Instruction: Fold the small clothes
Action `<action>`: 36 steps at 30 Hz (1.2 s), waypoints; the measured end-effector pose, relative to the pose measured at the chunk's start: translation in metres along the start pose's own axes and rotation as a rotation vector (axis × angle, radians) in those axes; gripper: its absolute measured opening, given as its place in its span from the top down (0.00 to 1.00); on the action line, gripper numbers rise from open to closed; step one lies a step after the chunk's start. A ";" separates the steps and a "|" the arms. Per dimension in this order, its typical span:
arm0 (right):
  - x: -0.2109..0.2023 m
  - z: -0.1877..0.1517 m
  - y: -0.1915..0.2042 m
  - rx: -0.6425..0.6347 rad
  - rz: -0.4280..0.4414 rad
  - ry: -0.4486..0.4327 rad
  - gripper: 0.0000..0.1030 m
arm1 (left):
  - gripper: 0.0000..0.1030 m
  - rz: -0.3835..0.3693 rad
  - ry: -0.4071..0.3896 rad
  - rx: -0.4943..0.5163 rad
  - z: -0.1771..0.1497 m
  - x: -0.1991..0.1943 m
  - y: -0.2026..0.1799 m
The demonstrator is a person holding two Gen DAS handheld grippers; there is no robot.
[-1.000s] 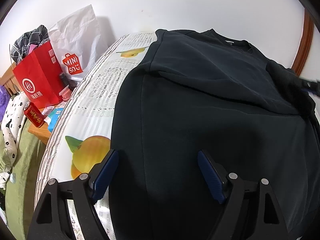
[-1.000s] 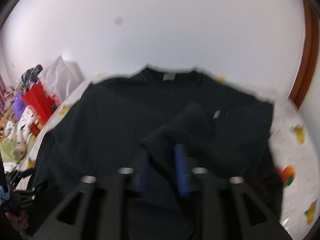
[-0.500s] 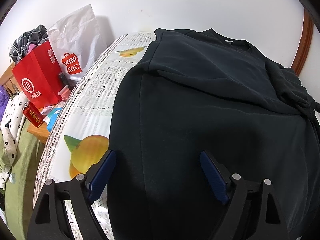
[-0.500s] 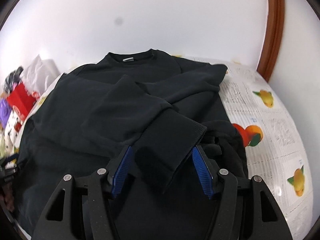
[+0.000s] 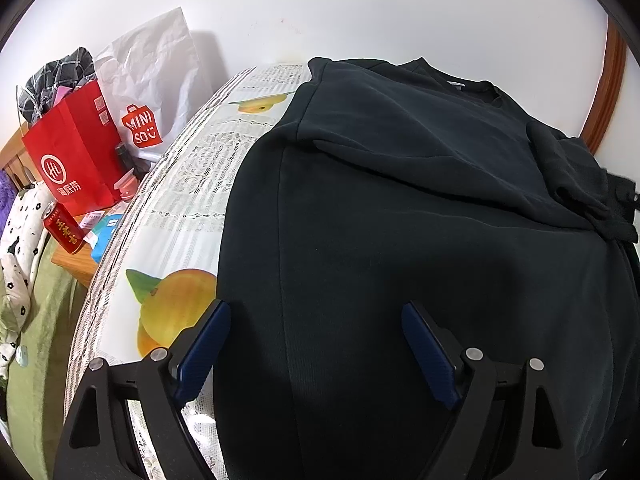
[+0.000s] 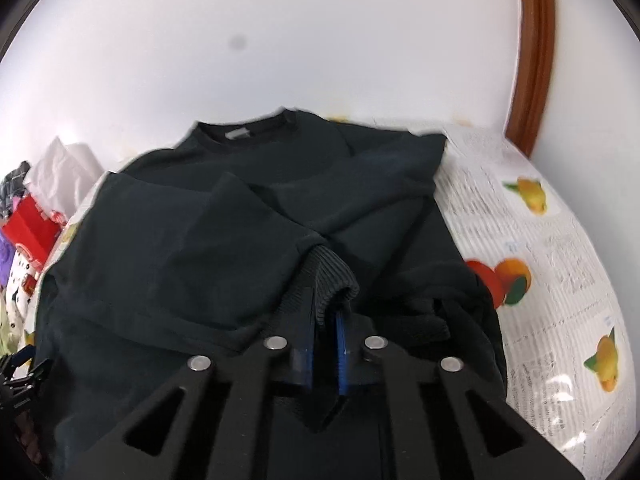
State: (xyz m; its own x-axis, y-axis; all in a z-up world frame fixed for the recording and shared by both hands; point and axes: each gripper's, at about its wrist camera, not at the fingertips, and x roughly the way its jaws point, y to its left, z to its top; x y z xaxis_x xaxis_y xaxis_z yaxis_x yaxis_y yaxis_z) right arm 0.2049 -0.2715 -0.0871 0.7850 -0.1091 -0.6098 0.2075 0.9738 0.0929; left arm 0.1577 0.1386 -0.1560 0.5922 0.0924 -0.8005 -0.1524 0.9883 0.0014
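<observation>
A black long-sleeved sweatshirt [image 5: 400, 220] lies spread on a fruit-printed cloth [image 5: 188, 184], collar toward the far wall. Its sleeve is folded across the body. My left gripper [image 5: 316, 344] is open and empty, hovering over the lower left part of the sweatshirt. In the right wrist view the sweatshirt [image 6: 180, 248] fills the middle, and my right gripper [image 6: 322, 320] is shut on the ribbed sleeve cuff [image 6: 332, 280], which bunches up between the blue fingers.
Left of the cloth stand a red paper bag [image 5: 72, 156], a white MINISO bag [image 5: 148, 92], a red can [image 5: 64, 228] and clutter on a wooden side table. A brown wooden frame [image 6: 532, 52] runs up the white wall at the right.
My right gripper was open around the sleeve cuff half a second ago and has now closed on it. My left gripper has barely moved and stays open.
</observation>
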 end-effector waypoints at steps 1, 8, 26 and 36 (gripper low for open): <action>-0.005 0.003 0.006 0.000 0.027 -0.003 0.92 | 0.16 -0.010 -0.001 0.001 0.000 -0.001 0.001; -0.012 0.041 0.080 -0.022 0.256 -0.024 0.93 | 0.16 -0.064 -0.018 0.013 0.006 -0.016 0.013; -0.021 0.041 0.097 -0.199 0.322 -0.037 0.58 | 0.24 -0.255 -0.068 0.006 0.077 -0.013 -0.027; -0.016 -0.013 -0.003 -0.182 0.060 0.053 0.58 | 0.50 -0.352 0.020 -0.003 0.103 0.034 -0.063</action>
State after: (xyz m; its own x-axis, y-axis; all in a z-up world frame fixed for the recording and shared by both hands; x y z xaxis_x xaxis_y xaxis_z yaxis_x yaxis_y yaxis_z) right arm 0.1844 -0.2700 -0.0880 0.7601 -0.0434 -0.6483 0.0482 0.9988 -0.0103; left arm 0.2688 0.0921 -0.1216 0.5931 -0.2566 -0.7632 0.0560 0.9587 -0.2788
